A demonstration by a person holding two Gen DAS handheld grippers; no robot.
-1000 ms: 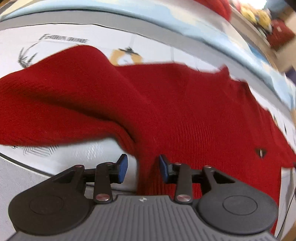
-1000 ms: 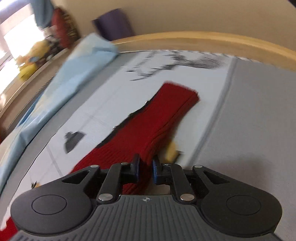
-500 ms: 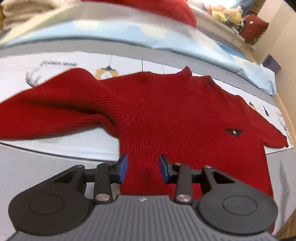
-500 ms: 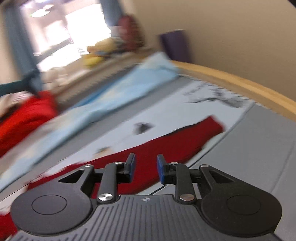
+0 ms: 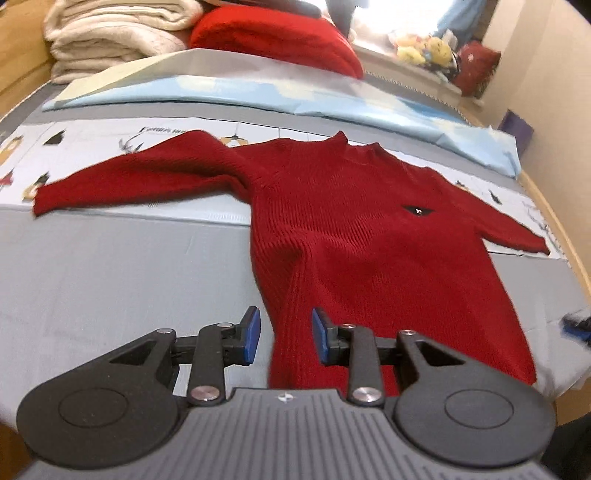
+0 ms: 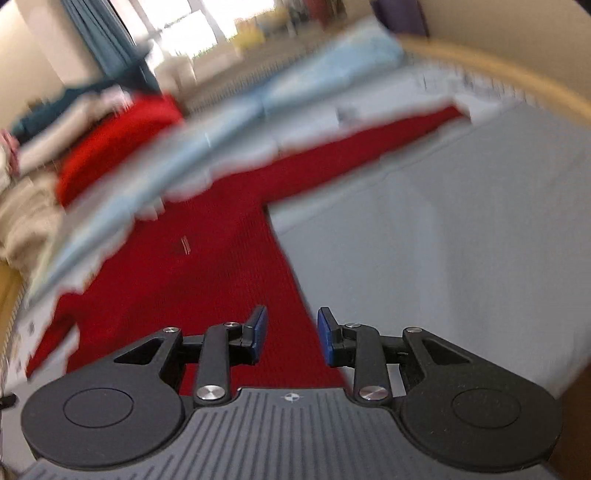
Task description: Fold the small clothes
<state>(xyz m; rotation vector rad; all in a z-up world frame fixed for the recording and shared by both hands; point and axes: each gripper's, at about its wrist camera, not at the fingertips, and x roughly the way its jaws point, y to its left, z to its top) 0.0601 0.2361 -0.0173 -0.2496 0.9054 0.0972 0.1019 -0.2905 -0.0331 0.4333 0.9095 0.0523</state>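
Left gripper [image 5: 284, 336] is sitting with its blue pads [image 5: 251, 334] spread apart and nothing pinched between them, parked just over the bottom hem of a red knit sweater [image 5: 369, 236], near the hem's left corner. The sweater is laid out flat, front side up, on a bed with a grey sheet [image 5: 110, 277], neck pointing away from the camera and both sleeves stretched out to the sides. There's a little dark logo patch [image 5: 417, 210] on the chest. The upper half of it rests on a white printed cloth with cartoon figures [image 5: 92, 144], and beyond that there's a light blue blanket [image 5: 295, 96], then a red pillow [image 5: 277, 37] and a stack of cream folded blankets [image 5: 110, 33]. Some plush toys [image 5: 424, 50] sit on the windowsill way in the back. Right gripper [image 6: 290, 334] is the same deal, pads parted about as wide and holding nothing, hovering over the sweater's [image 6: 221, 258] lower right edge where the red knit meets the grey sheet [image 6: 443, 240]. That view is pretty motion-blurred, so all I can make out is one sleeve running off toward the wooden bed frame [image 6: 517, 74], plus a teal curtain [image 6: 107, 40] by the bright window
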